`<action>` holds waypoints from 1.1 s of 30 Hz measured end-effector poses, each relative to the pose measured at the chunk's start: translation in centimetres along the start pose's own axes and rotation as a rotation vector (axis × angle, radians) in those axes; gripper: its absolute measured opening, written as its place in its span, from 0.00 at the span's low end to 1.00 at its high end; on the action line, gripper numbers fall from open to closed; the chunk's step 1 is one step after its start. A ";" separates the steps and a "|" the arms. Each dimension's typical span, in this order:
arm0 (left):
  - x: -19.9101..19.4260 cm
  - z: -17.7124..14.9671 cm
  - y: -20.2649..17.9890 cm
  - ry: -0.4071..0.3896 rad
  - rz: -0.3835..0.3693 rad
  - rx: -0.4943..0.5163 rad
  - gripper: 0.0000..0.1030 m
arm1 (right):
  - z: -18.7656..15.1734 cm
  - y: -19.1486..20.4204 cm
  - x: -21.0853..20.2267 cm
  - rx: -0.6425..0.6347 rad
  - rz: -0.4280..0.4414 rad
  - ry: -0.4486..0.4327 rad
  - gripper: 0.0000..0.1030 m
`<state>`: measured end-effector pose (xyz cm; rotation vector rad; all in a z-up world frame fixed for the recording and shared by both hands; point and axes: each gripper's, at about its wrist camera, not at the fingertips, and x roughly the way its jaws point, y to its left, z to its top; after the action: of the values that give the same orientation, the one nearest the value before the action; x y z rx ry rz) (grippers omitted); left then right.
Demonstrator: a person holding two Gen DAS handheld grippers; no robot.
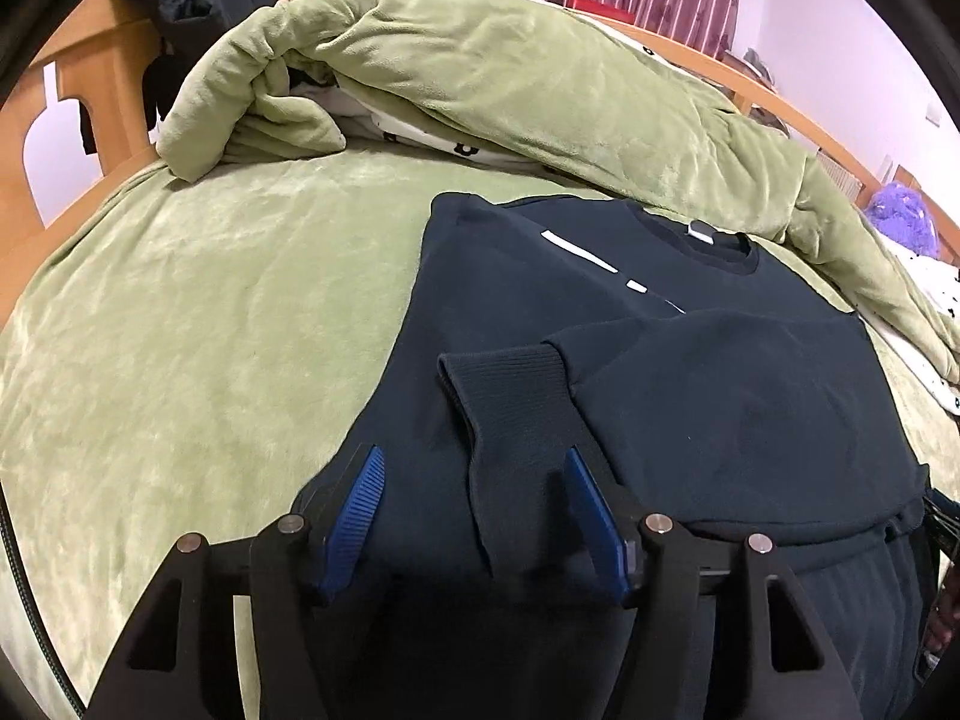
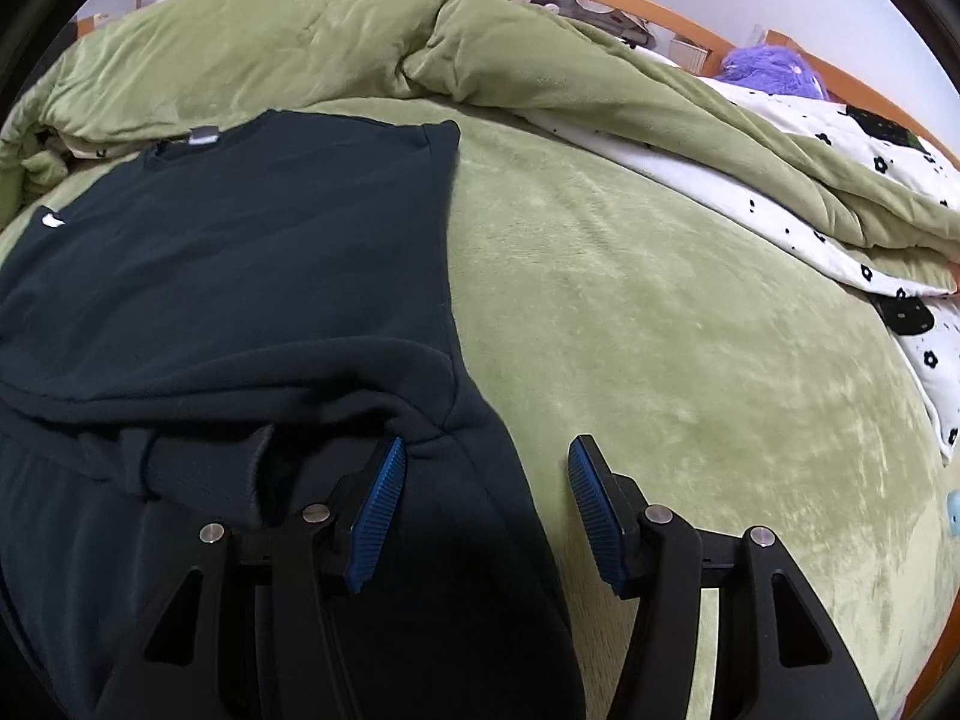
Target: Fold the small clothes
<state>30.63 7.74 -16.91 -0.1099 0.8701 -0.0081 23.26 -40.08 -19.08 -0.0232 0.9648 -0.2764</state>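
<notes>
Dark sweatshirt (image 1: 630, 312) spread flat on the green bed cover (image 1: 210, 300), sleeves folded in across the body. Left tongs (image 1: 474, 468) spread, hovering tilted down over a folded sleeve (image 1: 510, 408), ribbed cuff lying between the blue pads without being pinched. Right tongs (image 2: 486, 462) also spread, angled down at the sweatshirt's lower right edge; left pad over the fabric, right pad over bare cover.
</notes>
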 end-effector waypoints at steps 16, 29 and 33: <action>-0.1 -0.9 -0.7 0.008 -0.013 0.037 0.59 | 0.2 -2.7 -0.7 0.117 -0.069 -0.018 0.46; 1.4 -2.1 -1.6 0.025 0.062 0.128 0.62 | 0.7 -1.3 -1.5 0.070 -0.049 -0.082 0.46; 1.3 -2.0 -1.6 0.024 0.060 0.122 0.63 | 0.0 -2.0 0.3 0.087 -0.089 0.015 0.51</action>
<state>29.98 5.91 -19.07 0.0304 0.8948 -0.0062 22.95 -42.03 -19.02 0.0153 0.9676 -0.4007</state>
